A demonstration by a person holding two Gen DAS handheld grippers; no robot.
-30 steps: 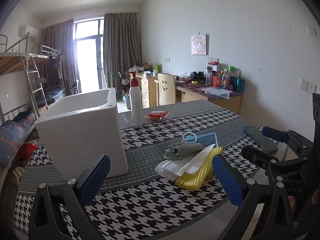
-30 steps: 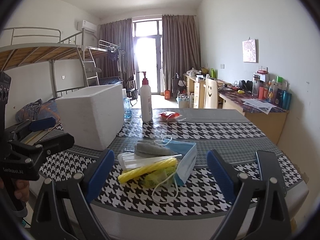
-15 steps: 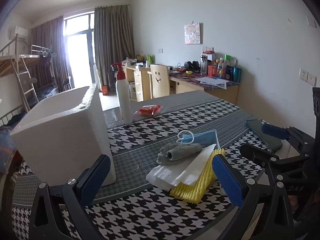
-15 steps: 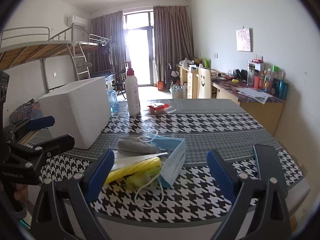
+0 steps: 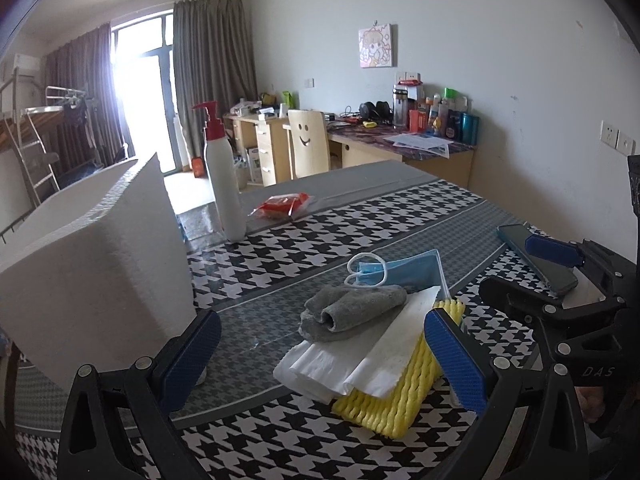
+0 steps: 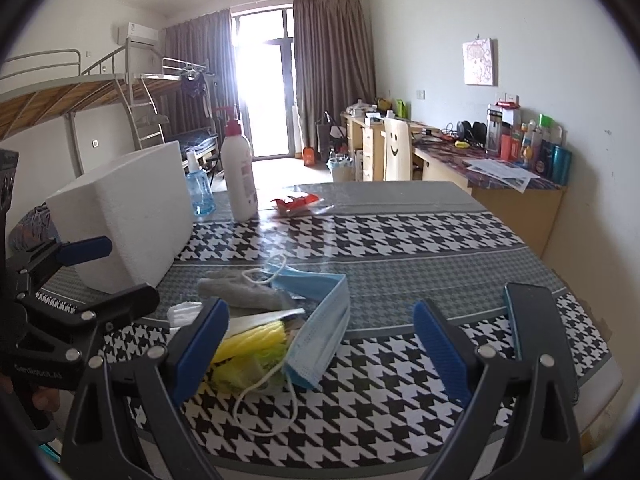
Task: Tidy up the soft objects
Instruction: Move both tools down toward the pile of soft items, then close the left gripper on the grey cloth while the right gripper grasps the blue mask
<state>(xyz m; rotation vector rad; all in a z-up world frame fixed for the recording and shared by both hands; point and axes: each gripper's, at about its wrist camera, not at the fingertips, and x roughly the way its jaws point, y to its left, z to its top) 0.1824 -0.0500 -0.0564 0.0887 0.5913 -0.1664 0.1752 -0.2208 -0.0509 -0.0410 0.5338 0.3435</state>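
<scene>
Grippers, left gripper (image 5: 320,356) and right gripper (image 6: 320,344), hang spread and empty before the heaped soft pile (image 5: 372,332), presumably bound for the foam box (image 5: 96,264).

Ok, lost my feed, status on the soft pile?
Left gripper open, empty. Right gripper open, empty. Grey cloth, blue mask, yellow foam net piled, untouched. Foam box left; phone right.
</scene>
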